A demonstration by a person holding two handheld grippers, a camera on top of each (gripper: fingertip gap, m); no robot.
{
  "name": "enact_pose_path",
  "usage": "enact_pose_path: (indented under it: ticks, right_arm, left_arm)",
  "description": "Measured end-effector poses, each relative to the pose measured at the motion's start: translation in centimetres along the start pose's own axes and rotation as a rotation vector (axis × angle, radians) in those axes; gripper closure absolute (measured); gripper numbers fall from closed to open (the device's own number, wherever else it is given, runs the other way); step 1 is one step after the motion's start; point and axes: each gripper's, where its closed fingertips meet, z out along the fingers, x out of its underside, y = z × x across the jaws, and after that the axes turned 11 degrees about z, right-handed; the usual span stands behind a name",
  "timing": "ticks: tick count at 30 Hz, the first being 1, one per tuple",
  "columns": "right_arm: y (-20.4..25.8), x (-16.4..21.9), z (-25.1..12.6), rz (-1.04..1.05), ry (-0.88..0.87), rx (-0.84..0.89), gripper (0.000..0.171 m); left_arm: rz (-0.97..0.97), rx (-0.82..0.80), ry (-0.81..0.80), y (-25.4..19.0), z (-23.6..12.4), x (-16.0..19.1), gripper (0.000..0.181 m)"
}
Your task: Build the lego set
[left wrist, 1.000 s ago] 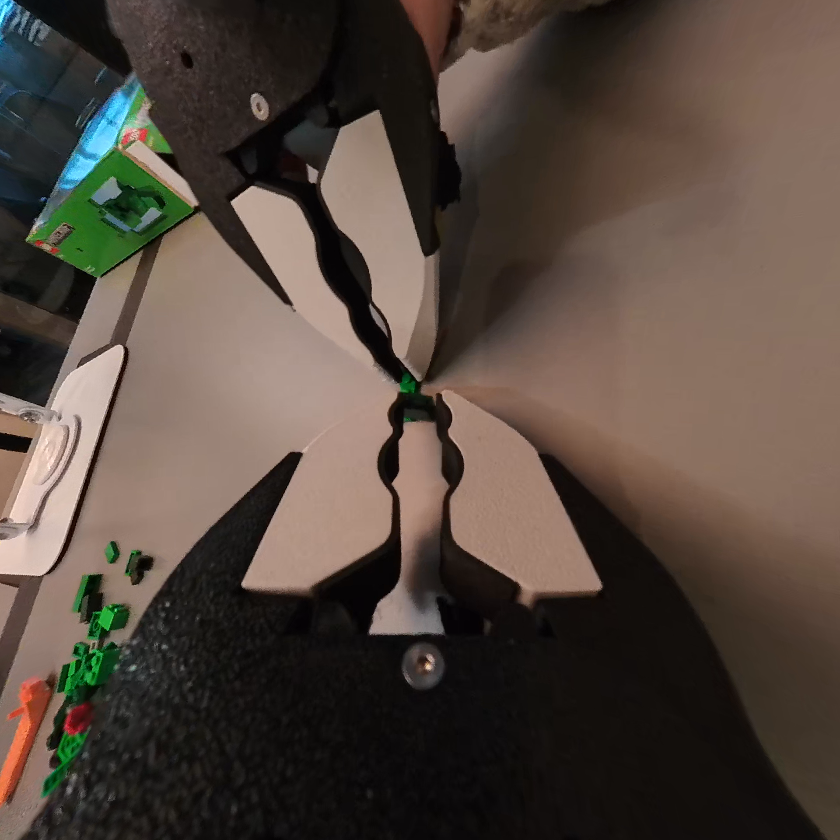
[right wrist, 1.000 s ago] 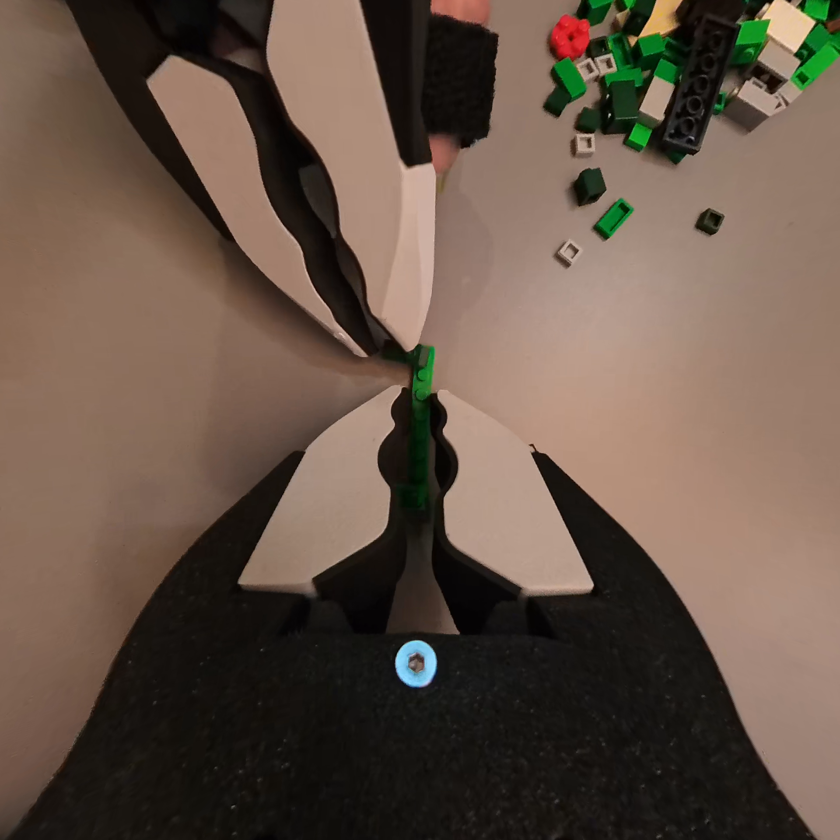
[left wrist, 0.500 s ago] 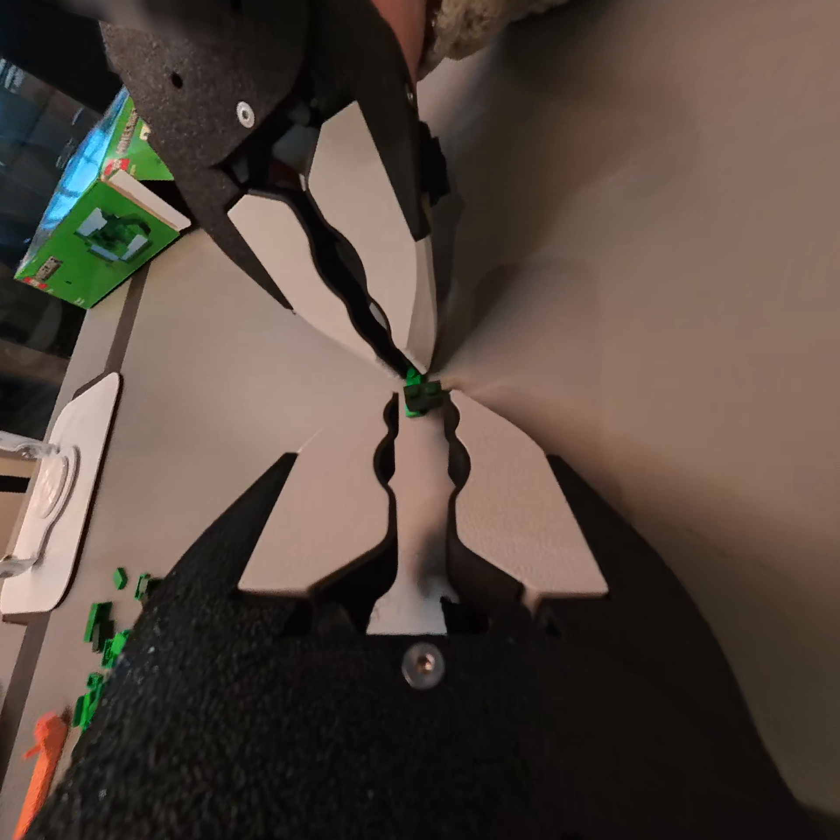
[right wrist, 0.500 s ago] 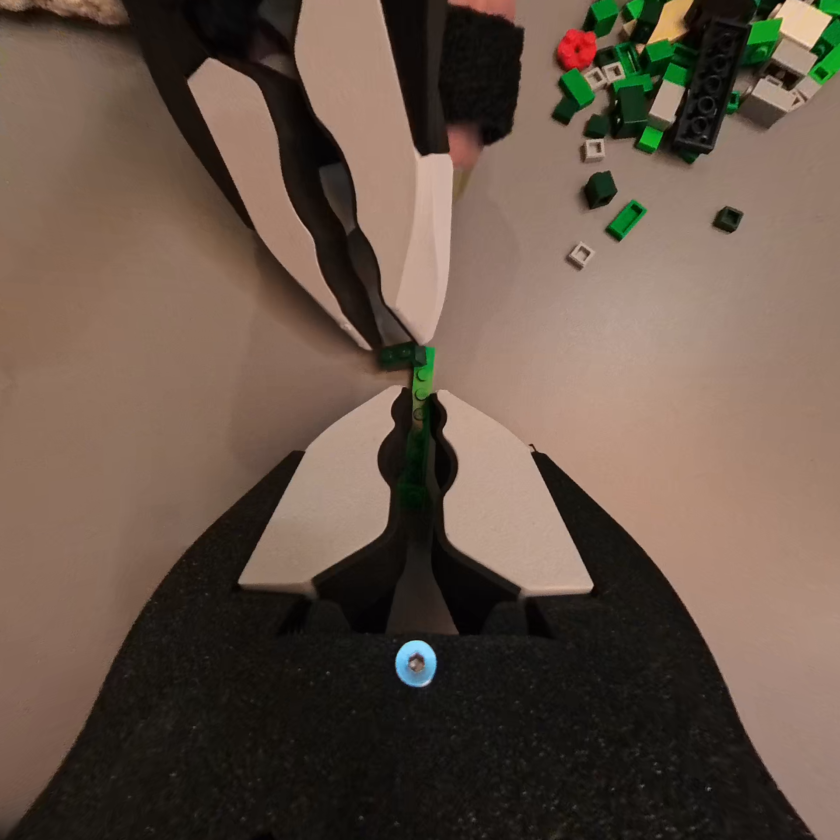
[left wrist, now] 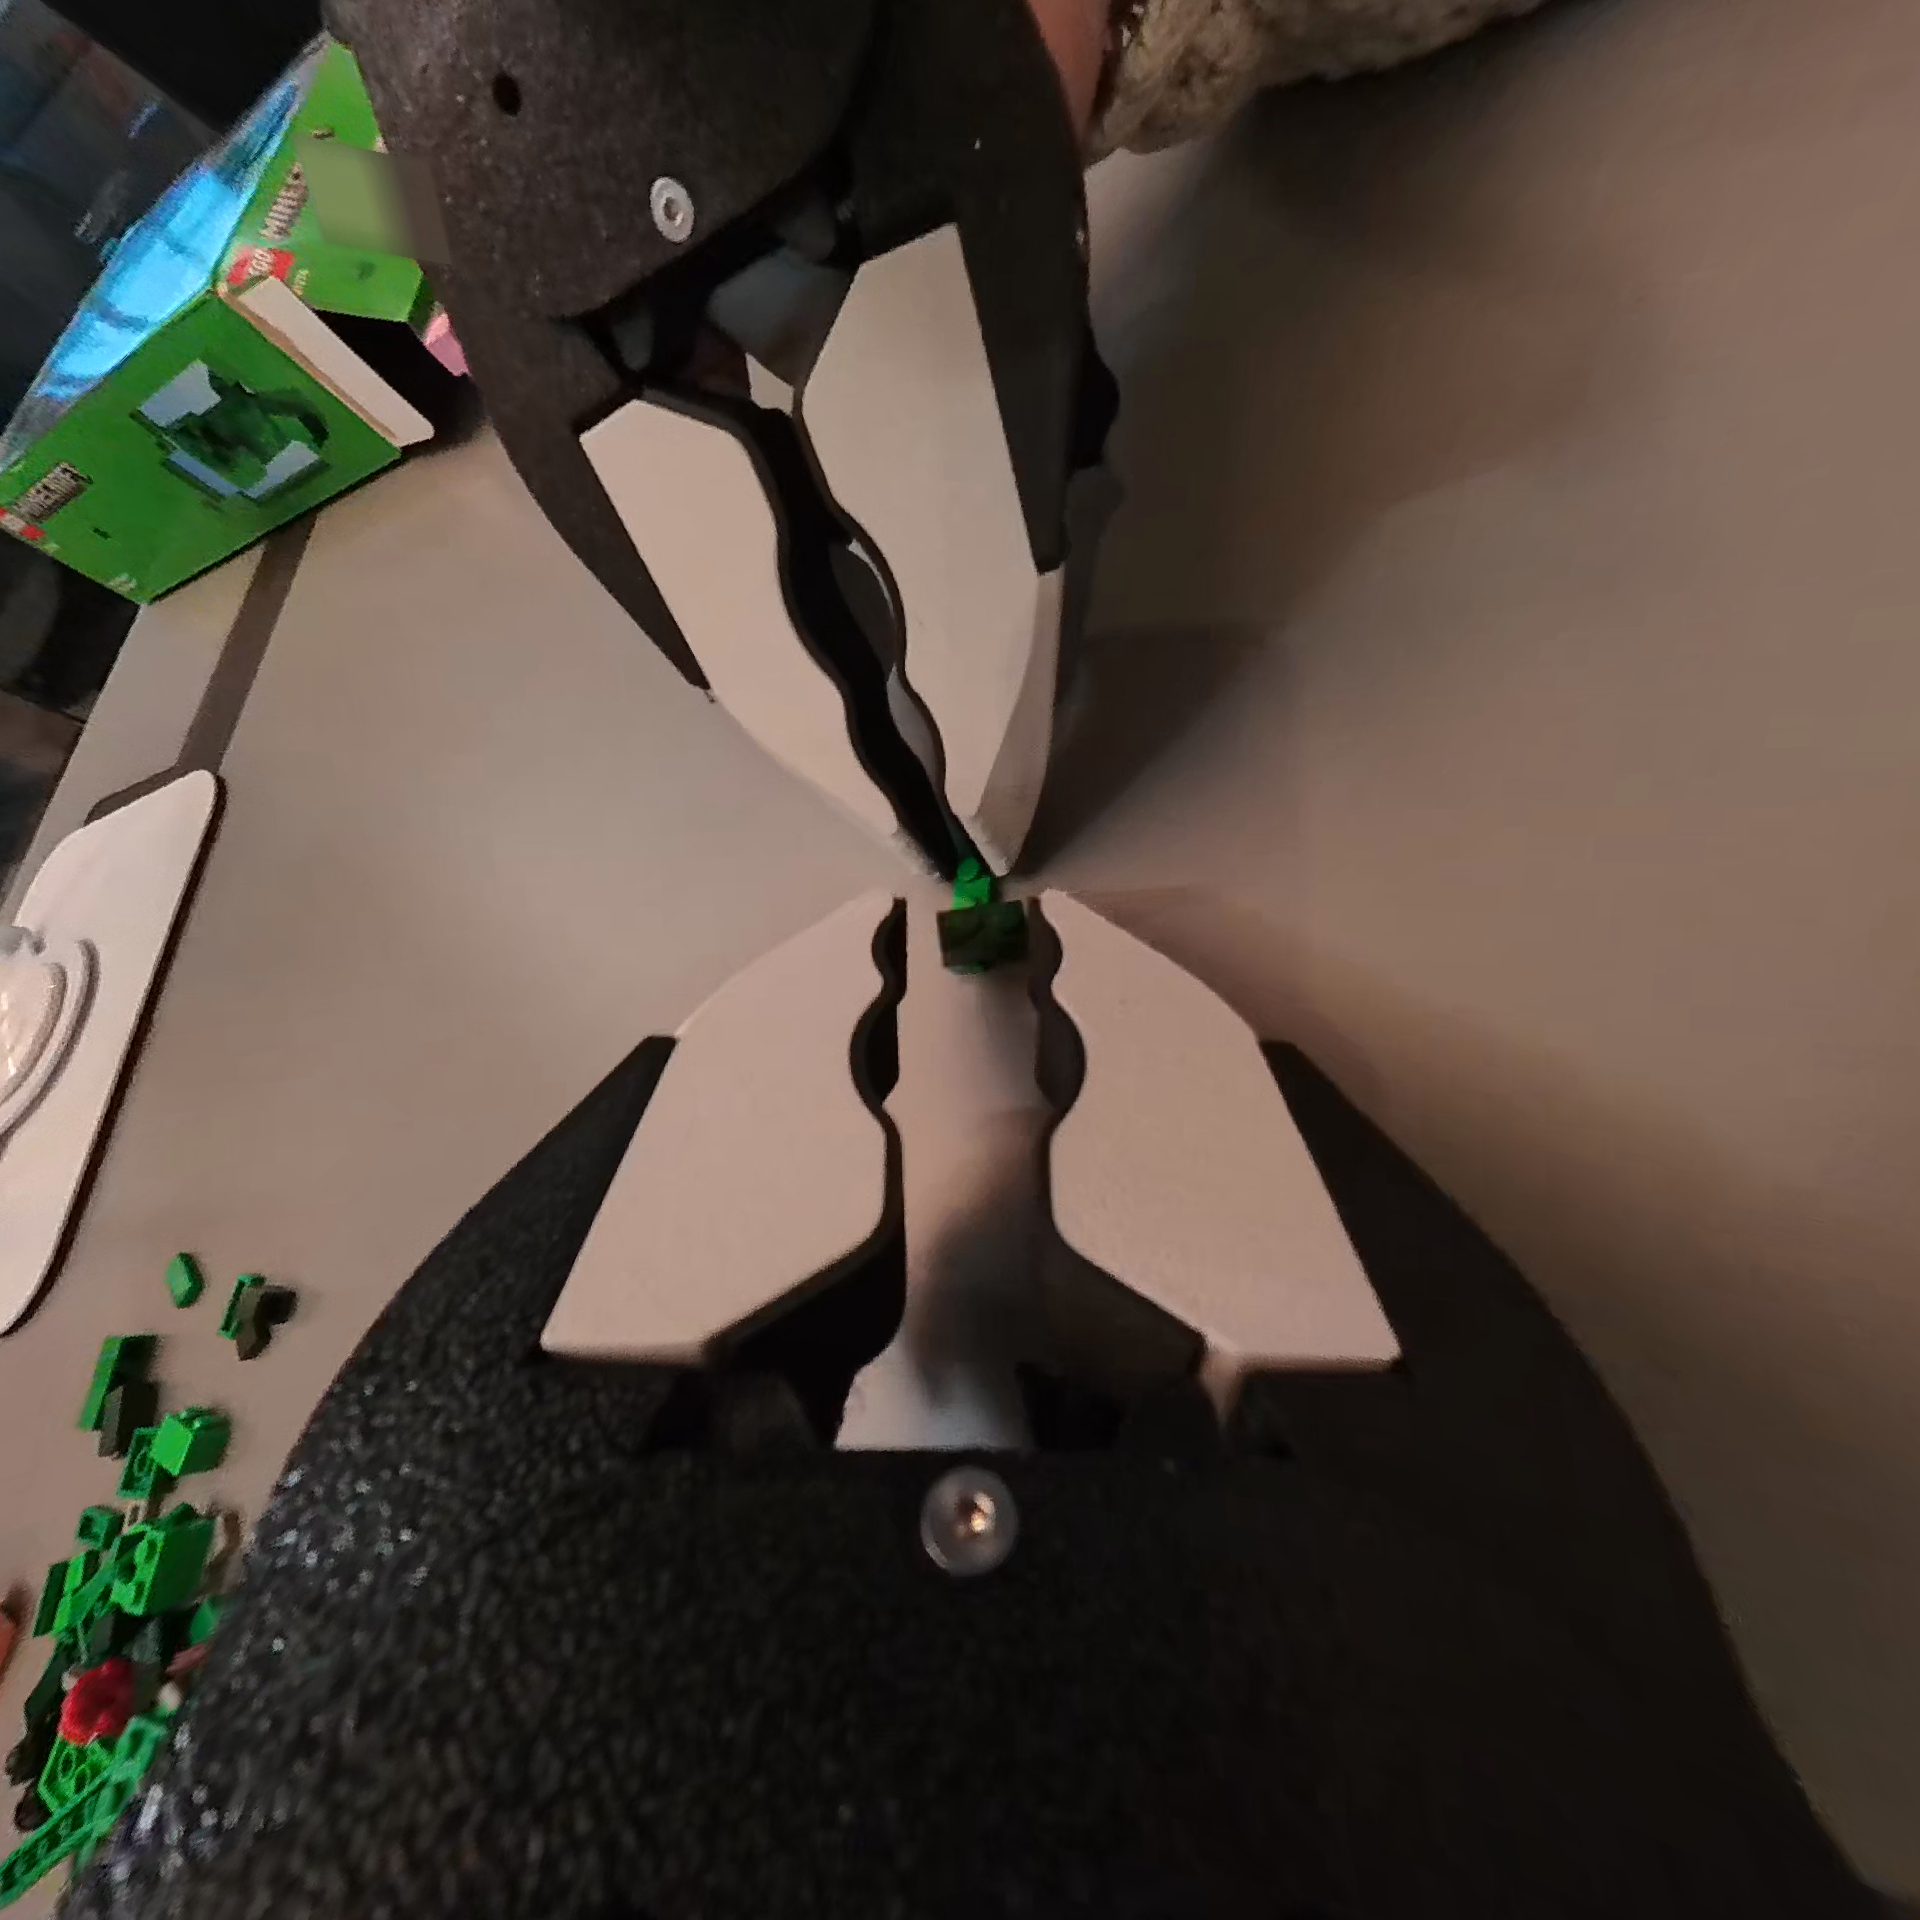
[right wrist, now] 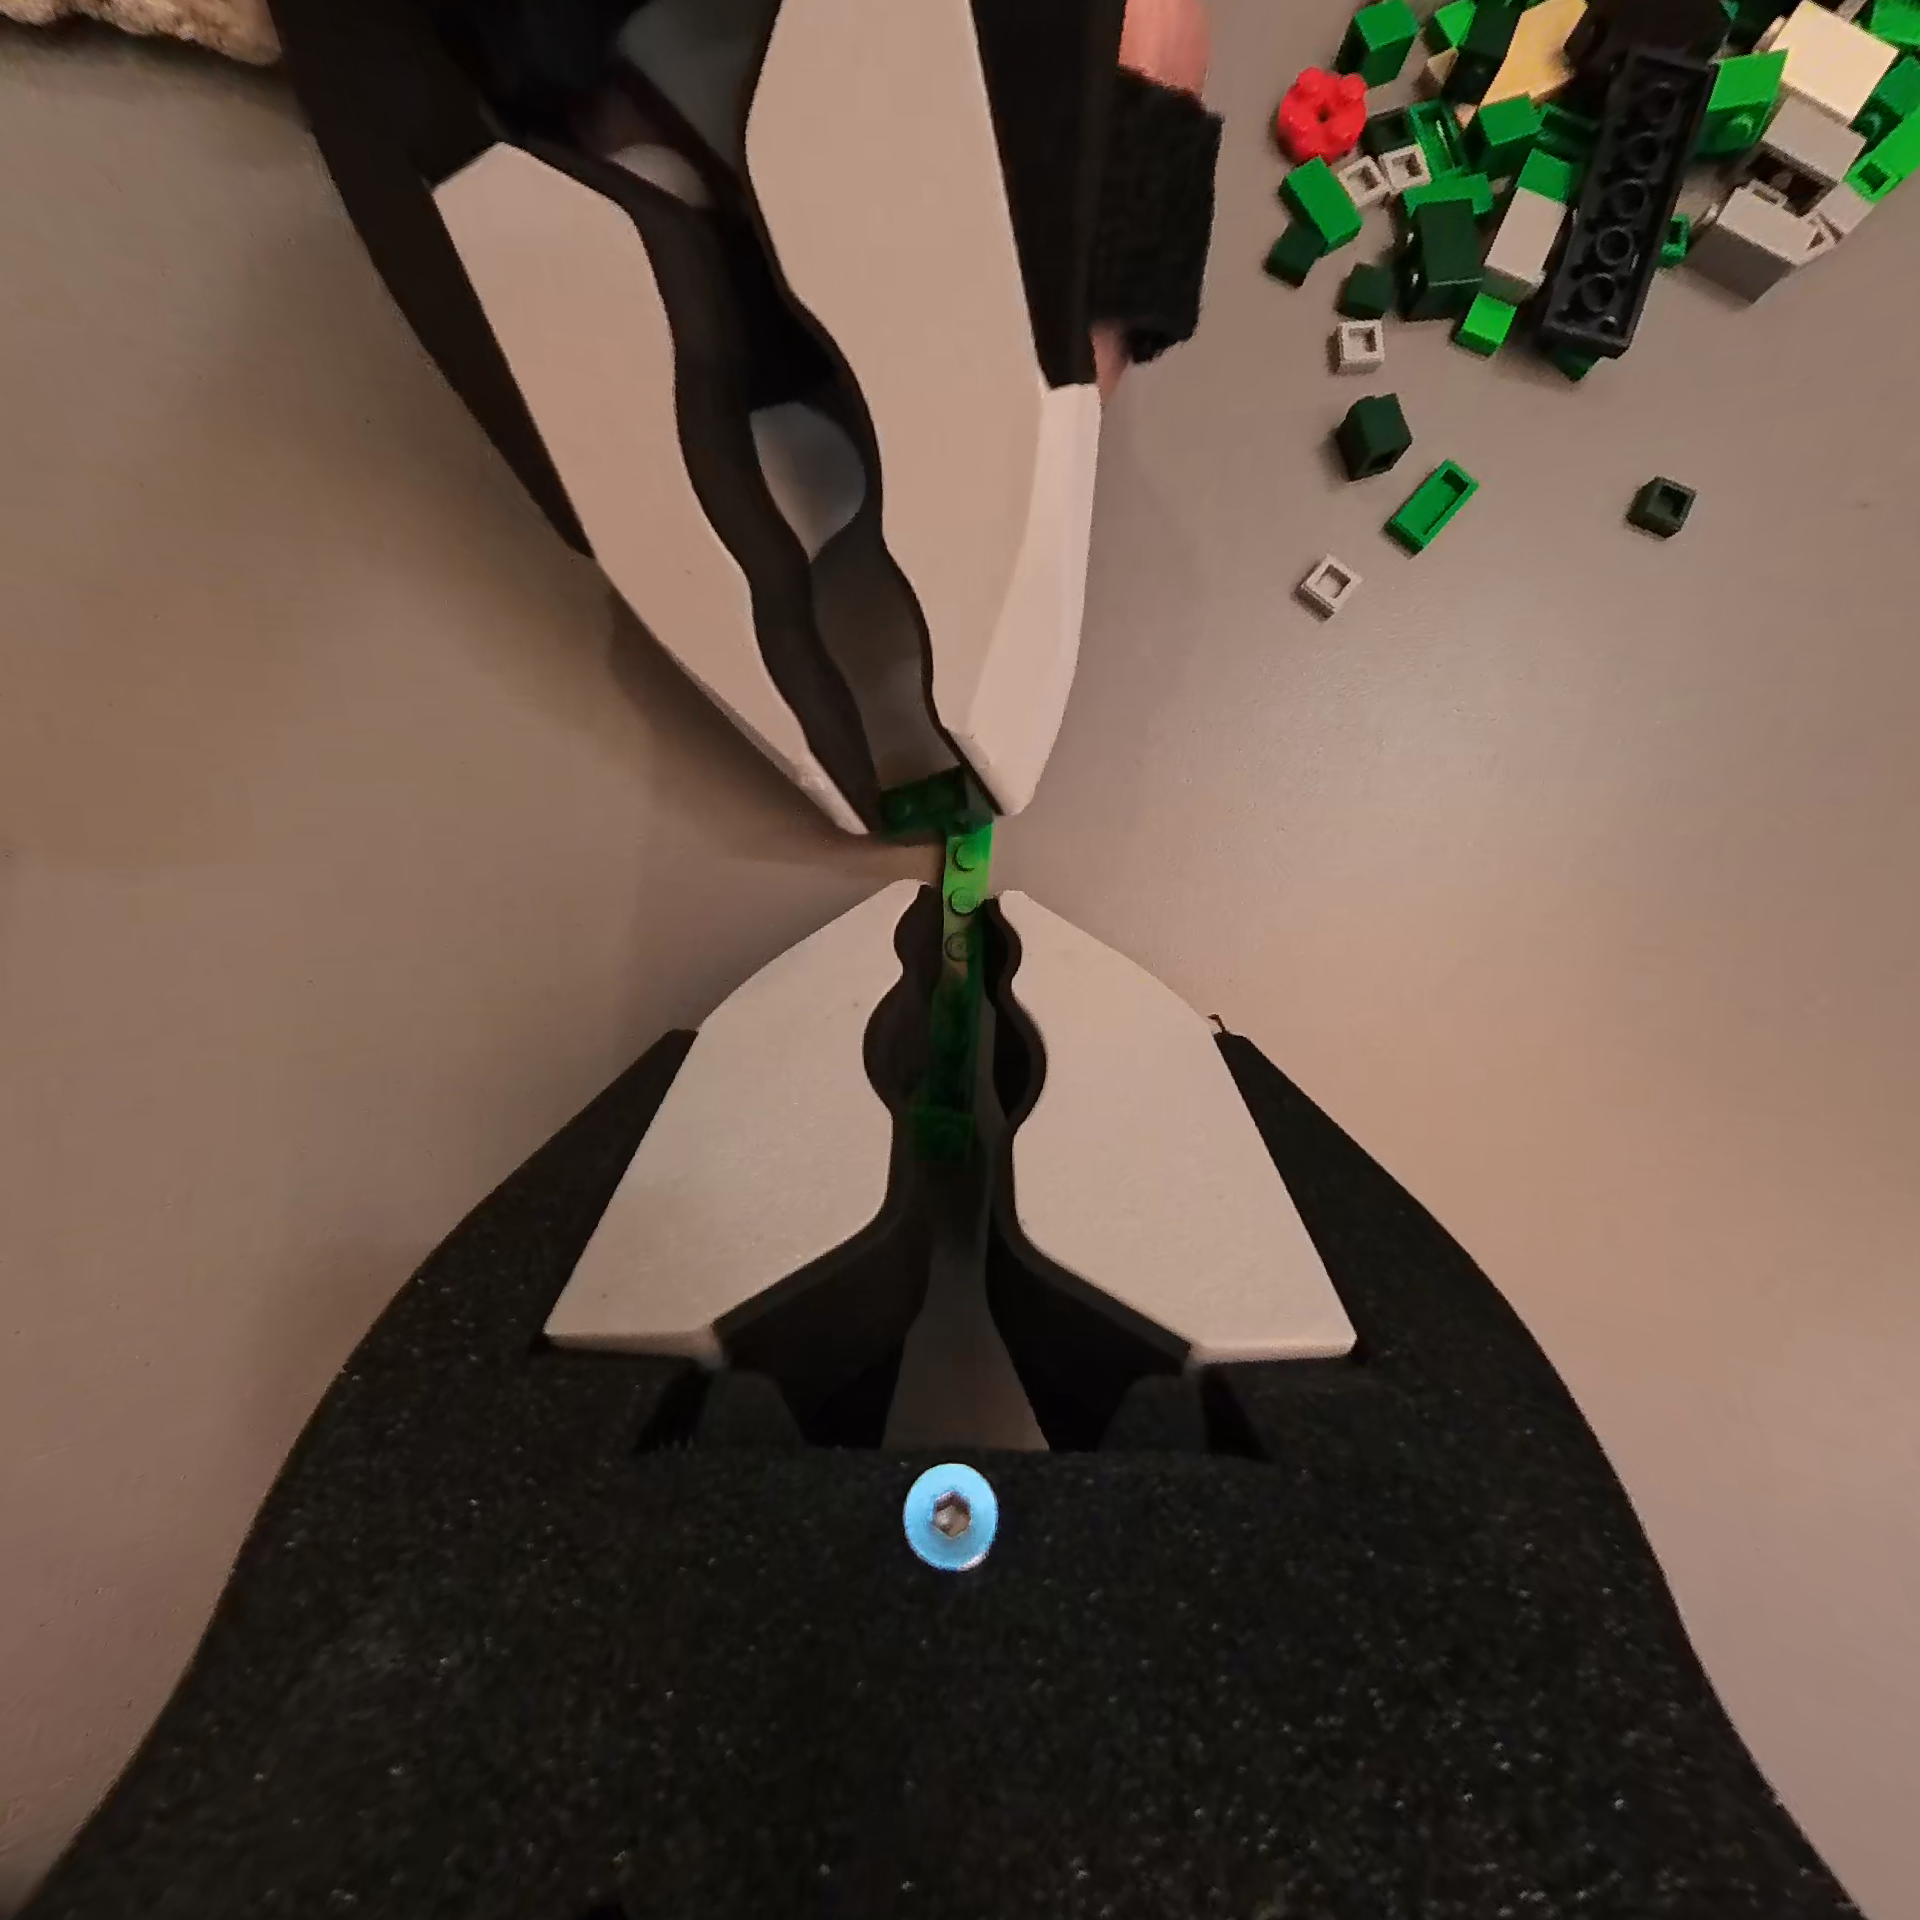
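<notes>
My right gripper [right wrist: 956, 896] is shut on a long bright green plate [right wrist: 961, 987], held edgewise with its far end sticking out past the tips. A small dark green brick [right wrist: 925, 805] sits at that far end. My left gripper [left wrist: 971, 912] faces the right one tip to tip, and its jaws stand slightly apart around the dark green brick [left wrist: 982, 935], with a thin gap on one side. The right gripper [left wrist: 961, 862] shows at the top of the left wrist view, and the left gripper [right wrist: 930, 816] at the top of the right wrist view.
A pile of loose green, grey and tan bricks [right wrist: 1507, 208] with a black long plate [right wrist: 1621, 208] and a red round piece [right wrist: 1322, 109] lies to one side. More green bricks [left wrist: 135, 1507], a green set box [left wrist: 208, 416] and a white board [left wrist: 104, 987] show on the grey table [left wrist: 1455, 831].
My left gripper's jaws have parted a little, and the dark green brick now shows whole between their tips. The right gripper still holds the green plate.
</notes>
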Motion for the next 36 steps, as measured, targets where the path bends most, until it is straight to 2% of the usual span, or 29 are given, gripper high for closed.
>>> enact_pose_path:
  ticks: [4, 12, 24, 30, 36]
  right_arm:
    - [0.00, 0.00, -0.01, -0.004, -0.002, 0.000, 0.164]
    - [-0.02, 0.02, 0.00, -0.018, -0.011, 0.018, 0.164]
    - [0.14, 0.00, 0.08, -0.082, -0.045, 0.077, 0.164]
    - [0.39, -0.05, 0.11, -0.188, -0.115, 0.135, 0.164]
    - [0.68, -0.12, 0.03, -0.375, -0.129, 0.267, 0.164]
  left_arm:
    - [0.024, 0.008, 0.005, -0.12, 0.14, -0.10, 0.166]
    - [0.053, -0.022, 0.029, 0.17, 0.34, -0.16, 0.165]
    - [-0.059, 0.037, 0.010, 0.15, 0.55, -0.27, 0.167]
    - [-0.085, 0.093, -0.013, -0.11, 0.46, -0.37, 0.167]
    - [-0.115, 0.138, -0.031, -0.42, 0.29, -0.63, 0.167]
